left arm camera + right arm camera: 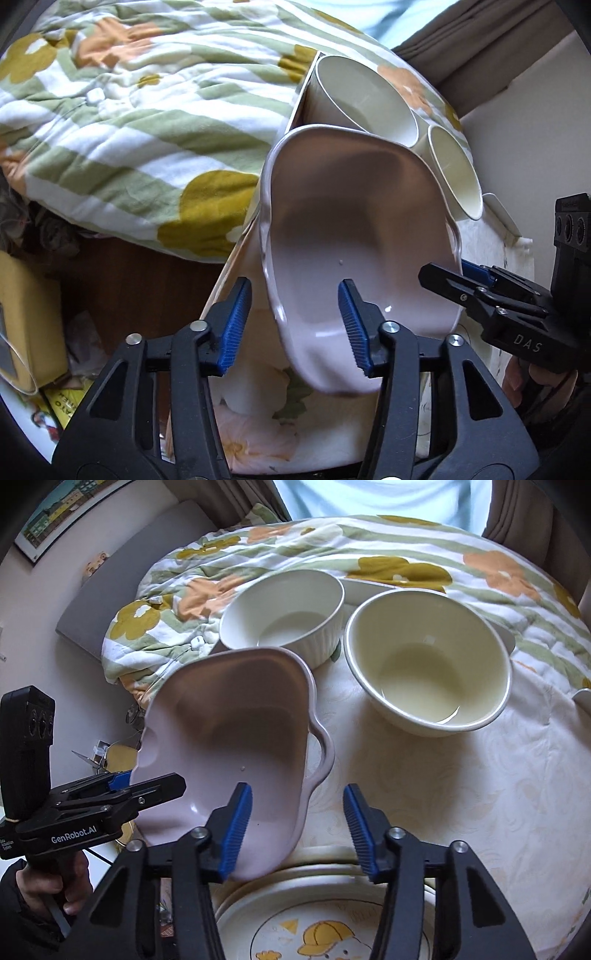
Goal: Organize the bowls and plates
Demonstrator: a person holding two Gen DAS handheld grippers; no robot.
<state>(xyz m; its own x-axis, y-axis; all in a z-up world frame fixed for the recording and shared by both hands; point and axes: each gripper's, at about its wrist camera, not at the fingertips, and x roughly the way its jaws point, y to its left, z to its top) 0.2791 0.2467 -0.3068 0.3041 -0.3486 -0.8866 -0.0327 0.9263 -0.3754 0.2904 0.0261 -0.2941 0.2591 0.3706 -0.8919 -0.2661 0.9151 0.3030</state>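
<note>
A pale pink dish with handles hangs tilted in the air above the table. In the right wrist view the same pink dish is clamped at its left rim by the other gripper, which is shut on it. In the left wrist view that other gripper pinches the dish's right rim. The left wrist view's own gripper stands open around the dish's near edge. The right wrist view's own gripper is open and empty. A white ribbed bowl and a cream bowl stand on the table behind.
A cream plate with a cartoon figure lies at the table's near edge. The table wears a pale floral cloth. A flowered quilt is heaped behind the bowls. Floor clutter and a yellow box lie left of the table.
</note>
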